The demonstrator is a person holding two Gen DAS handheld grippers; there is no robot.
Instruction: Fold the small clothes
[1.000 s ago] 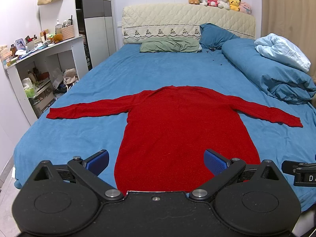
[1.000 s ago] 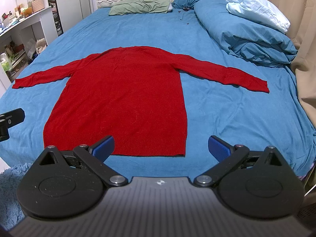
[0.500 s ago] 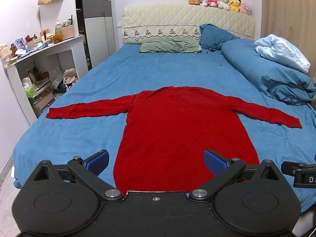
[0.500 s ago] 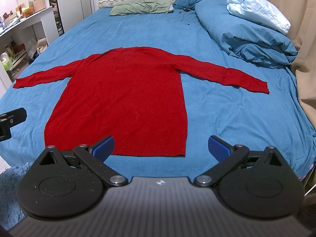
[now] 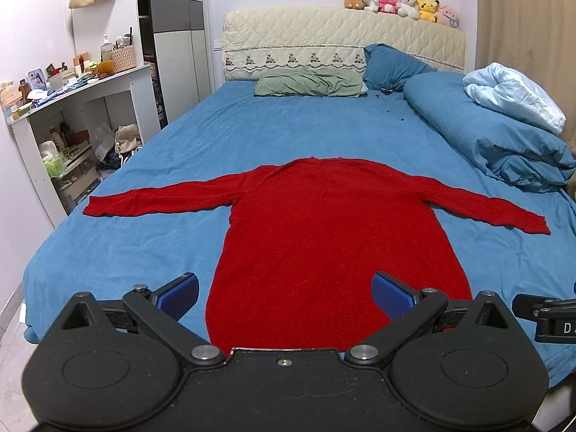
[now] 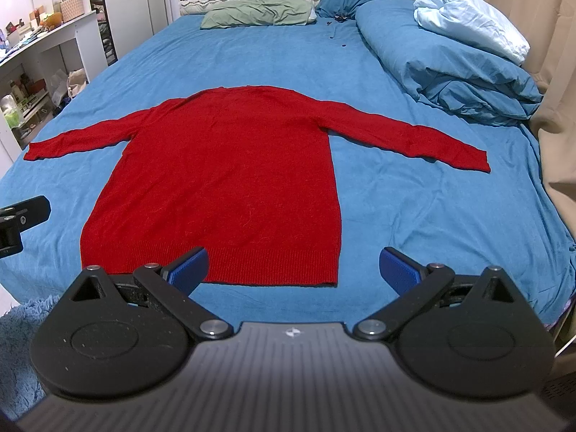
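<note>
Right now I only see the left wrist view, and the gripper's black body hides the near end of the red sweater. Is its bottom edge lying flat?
Observer: Yes. In the right wrist view the red sweater's ribbed hem lies flat and straight, not folded, close to the near edge of the bed.
Operator: Is the other gripper holding anything?
Observer: No. The right gripper is open, with nothing between its blue fingers.
Operator: What's on the floor down there?
Observer: A fluffy blue rug shows at the foot of the bed, on the left.
</note>
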